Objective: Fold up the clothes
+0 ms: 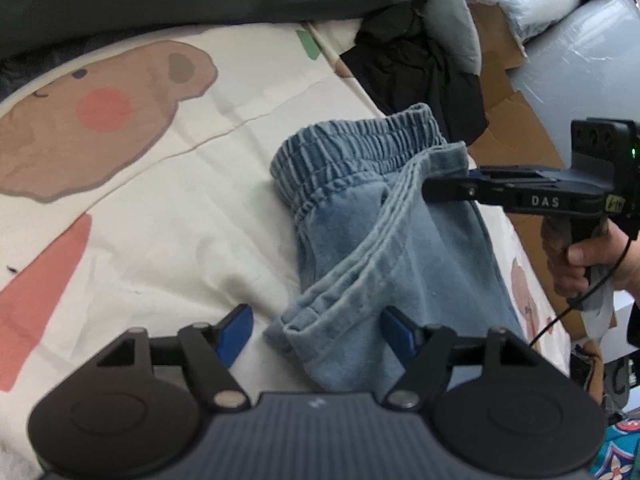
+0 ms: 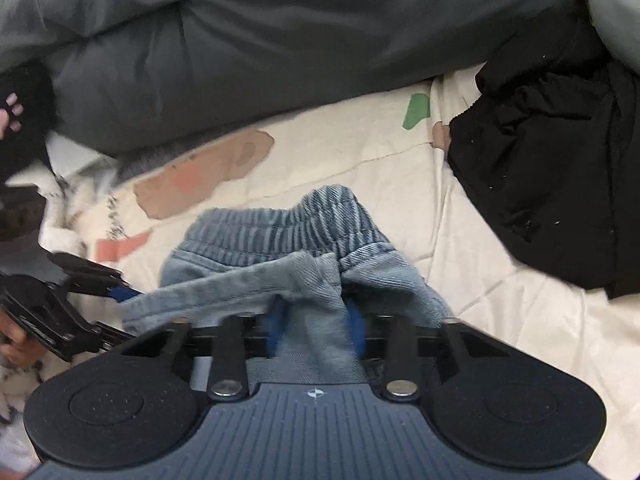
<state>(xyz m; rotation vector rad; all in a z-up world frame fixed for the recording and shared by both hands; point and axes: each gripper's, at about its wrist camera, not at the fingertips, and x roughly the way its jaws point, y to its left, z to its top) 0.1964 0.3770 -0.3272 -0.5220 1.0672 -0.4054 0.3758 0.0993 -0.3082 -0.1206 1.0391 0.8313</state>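
Both grippers work on the denim shorts (image 1: 360, 240), which lie partly folded on the cartoon-print bedsheet (image 1: 160, 184). Nearest, the left gripper (image 1: 316, 328) stands wide, its blue pads either side of the shorts' hem, gripping nothing. Just beyond, the right gripper (image 2: 316, 320) is pinched on a bunched leg fold below the waistband. Judging by this, a fold is midway; next, the held fabric needs laying flat. Farther off lies a black garment (image 2: 540, 184).
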